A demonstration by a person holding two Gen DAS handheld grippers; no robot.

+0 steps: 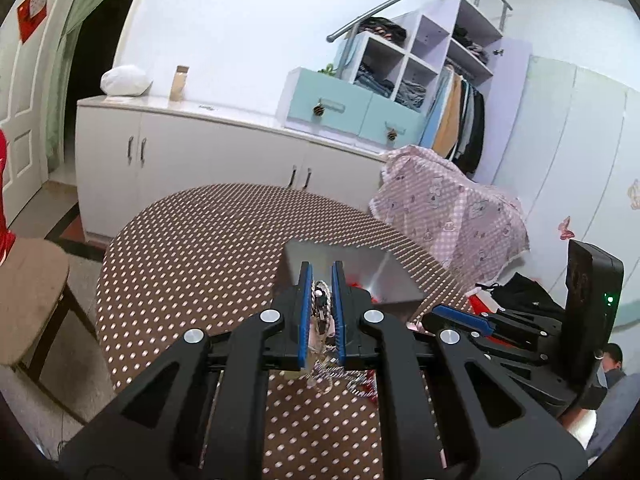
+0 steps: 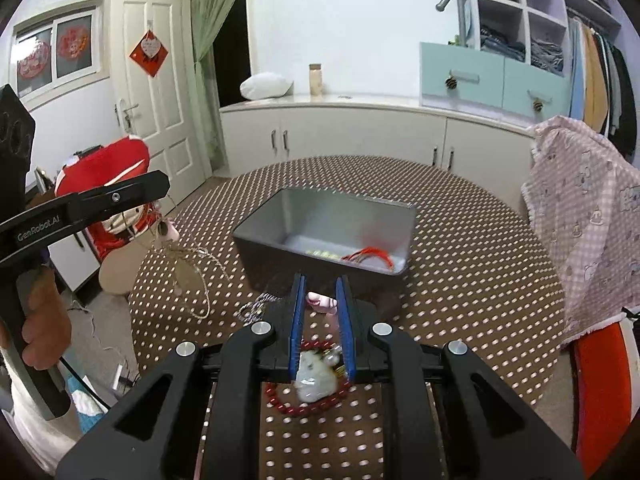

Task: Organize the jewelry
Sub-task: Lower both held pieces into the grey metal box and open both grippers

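Left gripper [image 1: 320,280] is clamped nearly shut on a twisted-cord necklace [image 2: 192,276], lifted so its loop hangs clear of the worktop [image 2: 460,280] for carrying to the grey box [image 2: 320,236]. Right gripper [image 2: 320,292], angled down, pinches a red bead bracelet [image 2: 298,404] with a pale pendant just above the worktop.

Brown surface [image 2: 460,280] with white dots; grey box [image 2: 280,240] holding red cord [image 2: 368,257]; red bead bracelet [image 2: 296,406] with pale green-white pendant [image 2: 314,380]; blue-padded black fingers [image 2: 297,320]; pink checked cloth [image 2: 592,216].
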